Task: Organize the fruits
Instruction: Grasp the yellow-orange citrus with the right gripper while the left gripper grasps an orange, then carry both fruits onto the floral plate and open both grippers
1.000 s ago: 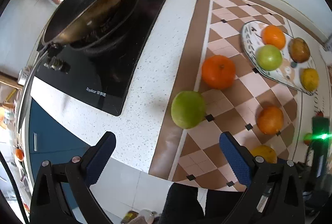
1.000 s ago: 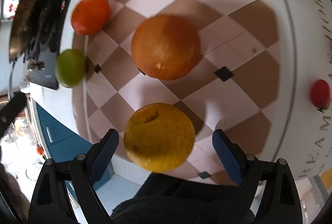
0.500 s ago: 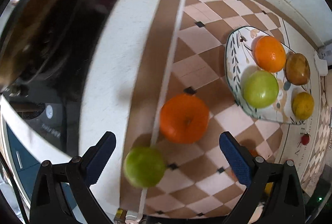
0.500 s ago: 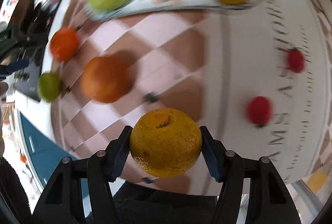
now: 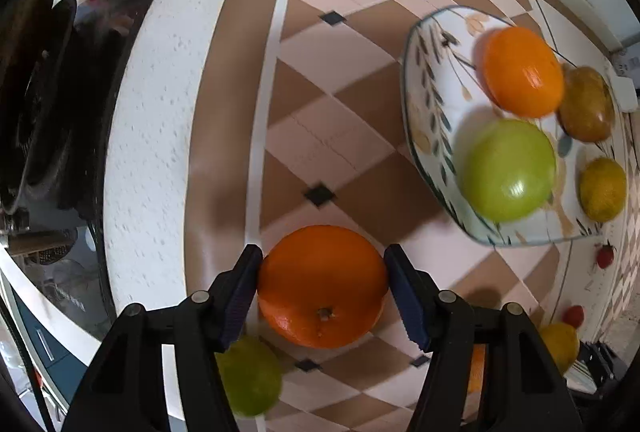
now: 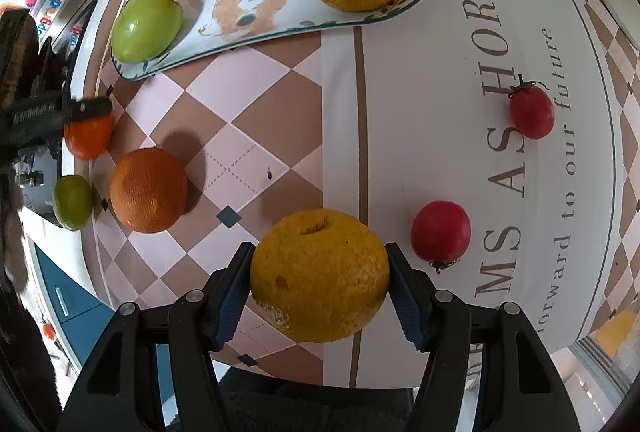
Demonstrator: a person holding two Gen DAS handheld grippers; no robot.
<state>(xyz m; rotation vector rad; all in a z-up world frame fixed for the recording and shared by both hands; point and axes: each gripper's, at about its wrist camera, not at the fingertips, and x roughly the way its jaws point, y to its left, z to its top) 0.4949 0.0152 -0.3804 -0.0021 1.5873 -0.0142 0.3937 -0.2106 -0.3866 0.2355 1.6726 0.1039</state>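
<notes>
Only in right wrist view: two red tomatoes (image 6: 440, 231) on lettered mat (image 6: 460, 72).

Left gripper (image 5: 322, 290): its jaws have just been closing – both blue pads now lie against an orange (image 5: 322, 286) on the checked mat (image 5: 340, 136);
Green fruit (image 5: 250, 376): near left, behind the left finger;
Plate (image 5: 424, 112): far right – carries four fruits
</notes>
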